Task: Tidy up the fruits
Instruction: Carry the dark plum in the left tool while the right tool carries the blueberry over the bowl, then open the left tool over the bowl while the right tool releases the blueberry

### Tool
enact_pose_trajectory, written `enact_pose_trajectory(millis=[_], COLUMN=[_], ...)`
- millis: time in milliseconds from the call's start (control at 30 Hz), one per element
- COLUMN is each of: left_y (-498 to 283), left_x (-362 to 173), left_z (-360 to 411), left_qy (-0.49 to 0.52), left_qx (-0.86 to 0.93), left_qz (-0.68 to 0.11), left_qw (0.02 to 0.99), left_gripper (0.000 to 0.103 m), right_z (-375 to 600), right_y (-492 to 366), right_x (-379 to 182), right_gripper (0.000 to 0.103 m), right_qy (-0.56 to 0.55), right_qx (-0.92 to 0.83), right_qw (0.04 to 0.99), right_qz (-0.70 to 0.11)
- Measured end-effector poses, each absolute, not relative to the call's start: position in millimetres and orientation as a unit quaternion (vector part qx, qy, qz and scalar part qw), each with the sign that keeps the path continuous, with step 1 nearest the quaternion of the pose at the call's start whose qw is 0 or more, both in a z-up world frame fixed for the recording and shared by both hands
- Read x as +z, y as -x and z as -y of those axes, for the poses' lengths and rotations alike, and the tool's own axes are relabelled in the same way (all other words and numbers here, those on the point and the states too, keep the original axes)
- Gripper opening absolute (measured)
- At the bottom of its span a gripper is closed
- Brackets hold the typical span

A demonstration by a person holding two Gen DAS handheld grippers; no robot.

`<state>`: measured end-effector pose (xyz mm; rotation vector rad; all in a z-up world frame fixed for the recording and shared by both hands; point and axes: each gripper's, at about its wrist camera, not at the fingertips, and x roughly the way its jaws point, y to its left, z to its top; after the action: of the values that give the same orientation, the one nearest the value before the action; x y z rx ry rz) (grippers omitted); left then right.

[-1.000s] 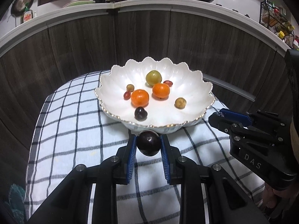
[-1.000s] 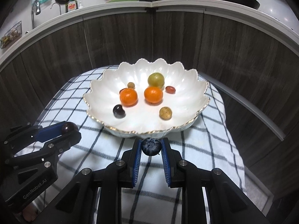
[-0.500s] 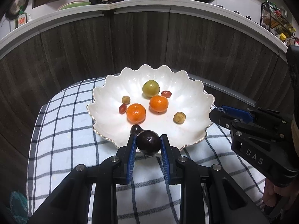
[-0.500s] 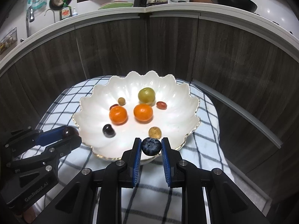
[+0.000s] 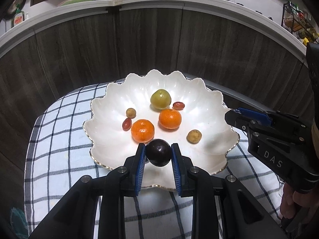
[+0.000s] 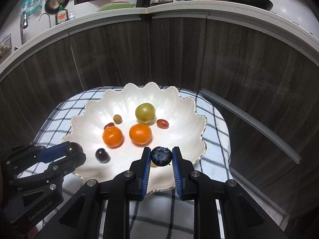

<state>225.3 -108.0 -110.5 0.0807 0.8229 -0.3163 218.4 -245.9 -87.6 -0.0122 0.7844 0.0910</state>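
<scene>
Your left gripper (image 5: 158, 155) has its jaws clamped on a dark plum (image 5: 158, 155), held over the near rim of the white scalloped bowl (image 5: 119, 95). Your right gripper (image 6: 161, 156) has its jaws clamped on a blueberry (image 6: 161, 156), likewise above the near edge of the bowl. The bowl sits on a checked cloth (image 5: 59, 149) covering the bench. Inside it lie two oranges (image 5: 142, 130), side by side near the middle; a green fruit (image 5: 160, 99) behind them; a red grape (image 5: 178, 105) just beside the green fruit; another red grape (image 5: 127, 123) beside the left orange; and two small tan fruits (image 5: 194, 136), one right of the oranges, one on the left. In the right wrist view a dark grape (image 6: 102, 155) rests in the bowl between the two grippers. The oranges lie directly beyond the held plum. A dark wood panel (image 5: 139, 45) rises behind the bowl, with a white shelf (image 5: 151, 1) of kitchenware above.
</scene>
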Motion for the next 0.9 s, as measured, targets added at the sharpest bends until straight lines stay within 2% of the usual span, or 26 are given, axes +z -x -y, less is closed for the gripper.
enact_pose_trajectory(millis=[900], left_y=[-256.7], left_x=[-132.2], left_z=[117.3], left_qy=[-0.042], left_qx=[-0.155], left_qz=[-0.426], left_qw=[0.890], left_gripper=[0.028], right_z=[258.2], right_y=[-264.8], right_x=[-110.7], right_gripper=[0.023], right_qy=[-0.007], right_qx=[0.029], right_qw=[0.913], right_qz=[-0.408])
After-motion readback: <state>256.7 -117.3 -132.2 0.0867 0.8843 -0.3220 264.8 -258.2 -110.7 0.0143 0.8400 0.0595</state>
